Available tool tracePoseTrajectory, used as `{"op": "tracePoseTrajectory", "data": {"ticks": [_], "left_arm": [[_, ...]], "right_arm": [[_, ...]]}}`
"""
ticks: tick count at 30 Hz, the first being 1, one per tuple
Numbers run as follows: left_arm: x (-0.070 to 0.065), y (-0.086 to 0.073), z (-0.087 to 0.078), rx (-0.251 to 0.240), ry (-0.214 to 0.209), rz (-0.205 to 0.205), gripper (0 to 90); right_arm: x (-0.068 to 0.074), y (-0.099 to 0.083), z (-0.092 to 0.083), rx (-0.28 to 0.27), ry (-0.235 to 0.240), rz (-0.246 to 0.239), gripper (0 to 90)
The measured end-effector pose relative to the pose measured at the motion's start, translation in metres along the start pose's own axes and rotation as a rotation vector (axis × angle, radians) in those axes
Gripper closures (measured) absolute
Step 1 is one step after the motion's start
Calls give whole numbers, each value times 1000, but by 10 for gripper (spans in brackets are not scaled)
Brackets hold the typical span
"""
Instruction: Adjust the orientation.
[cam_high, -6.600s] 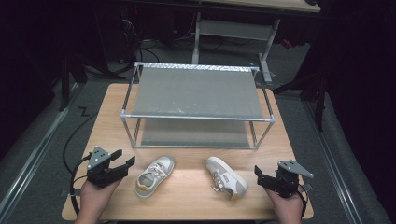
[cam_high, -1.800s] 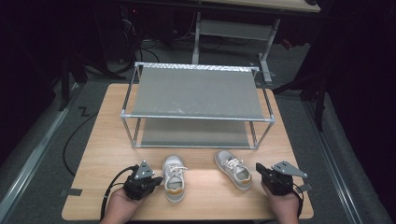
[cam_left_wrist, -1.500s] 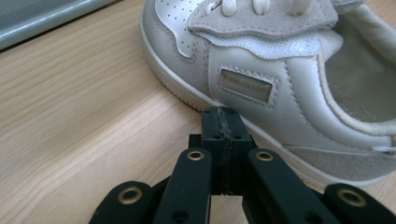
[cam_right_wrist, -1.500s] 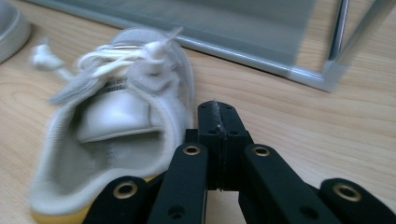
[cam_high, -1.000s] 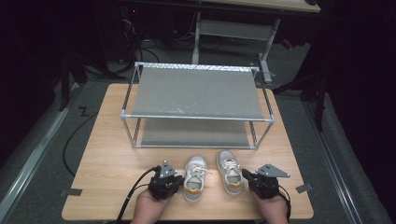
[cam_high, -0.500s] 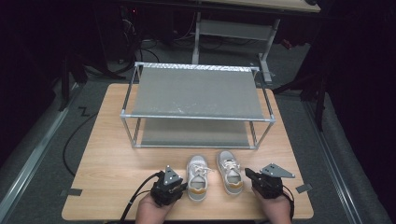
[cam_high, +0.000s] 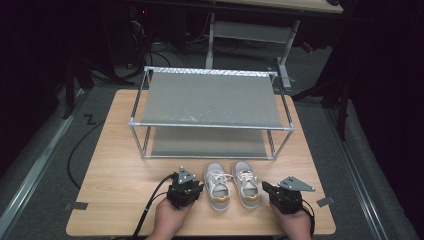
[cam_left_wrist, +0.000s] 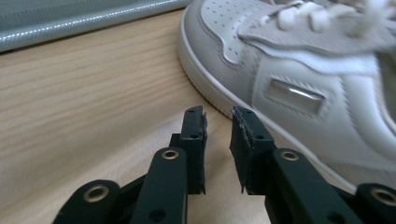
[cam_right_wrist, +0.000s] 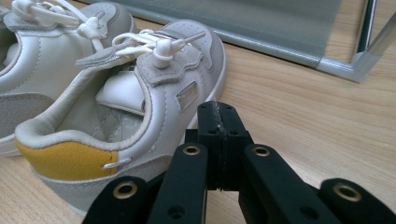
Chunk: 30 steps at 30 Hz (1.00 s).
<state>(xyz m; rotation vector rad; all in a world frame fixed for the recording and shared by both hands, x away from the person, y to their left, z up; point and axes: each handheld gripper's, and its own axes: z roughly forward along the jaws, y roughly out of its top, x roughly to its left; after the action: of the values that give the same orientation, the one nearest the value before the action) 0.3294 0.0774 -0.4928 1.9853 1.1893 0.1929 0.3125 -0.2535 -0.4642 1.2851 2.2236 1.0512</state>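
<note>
Two shoes (cam_high: 232, 184) side by side between left tool (cam_high: 191, 188), slightly spread, and right tool (cam_high: 272, 192), pressed together.

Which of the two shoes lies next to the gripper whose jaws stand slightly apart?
The left shoe, beside the left gripper; the right shoe lies by the shut right gripper.

No lettering to read anywhere here: nothing on the left shoe (cam_high: 217, 184), nothing on the right shoe (cam_high: 246, 181). The small shiny tab on the side of each shoe comes up blank in both gripper views, with no brand and no number. The rack (cam_high: 210, 95) carries no label, and the table (cam_high: 120, 165) shows bare wood grain with no sign on it. Bits of tape at the near corners are plain too.
</note>
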Motion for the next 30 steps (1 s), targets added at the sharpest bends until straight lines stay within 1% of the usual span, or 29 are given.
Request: {"op": "tracePoseTrajectory", "data": {"ticks": [1, 2, 3, 4, 7, 10, 11, 13, 16, 18, 19, 20, 21, 22, 23, 24, 25, 26, 27, 30], "left_arm": [[-3, 1, 2, 2, 1, 12, 767], [-7, 4, 4, 7, -7, 25, 789], [-7, 4, 4, 7, -7, 25, 786], [-8, 5, 6, 7, -16, 25, 786], [-14, 7, 9, 7, -21, 32, 769], [-14, 7, 8, 8, -25, 34, 759], [-14, 5, 7, 18, -25, 39, 760], [-15, 5, 8, 20, -28, 42, 765], [-17, 6, 10, 11, -33, 34, 779], [-18, 7, 12, 10, -36, 41, 784], [-21, 9, 15, 11, -39, 48, 784], [-21, 9, 15, 11, -39, 48, 787], [-23, 10, 17, 14, -44, 50, 790], [-25, 12, 18, 16, -47, 57, 790], [-27, 13, 20, 16, -37, 64, 798], [-29, 14, 21, 17, -33, 64, 813], [-29, 16, 23, 17, -32, 63, 819], [-28, 17, 24, 15, -33, 58, 819], [-27, 18, 26, 11, -40, 40, 815], [-26, 18, 26, 12, -44, 41, 815]], "right_arm": [[0, 0, 1, 1, -1, -1, 900], [2, 0, 1, 5, -1, 0, 900], [2, 0, 1, 4, 1, -3, 899], [2, 0, 1, 4, 1, -3, 899], [1, 0, 0, 4, 2, -2, 899], [0, 0, -1, -1, 1, 0, 899], [-1, 0, -1, -1, 1, 2, 899], [-1, 0, 0, -1, 2, 2, 899], [-3, 0, 5, 18, -12, 3, 900], [-4, -1, 11, 34, -4, 17, 900], [-3, -2, 12, 45, 7, 17, 900], [-3, -2, 12, 45, 7, 17, 900], [1, -2, 11, 40, 17, 2, 900], [1, -2, 11, 40, 17, 2, 900], [3, -1, 10, 41, 12, -8, 900], [4, -1, 9, 43, 2, -19, 900], [2, -3, 7, 42, 7, -7, 900], [2, -3, 7, 42, 7, -7, 900], [0, -4, 7, 38, 13, -1, 900], [0, -4, 7, 38, 11, -2, 900]]}}
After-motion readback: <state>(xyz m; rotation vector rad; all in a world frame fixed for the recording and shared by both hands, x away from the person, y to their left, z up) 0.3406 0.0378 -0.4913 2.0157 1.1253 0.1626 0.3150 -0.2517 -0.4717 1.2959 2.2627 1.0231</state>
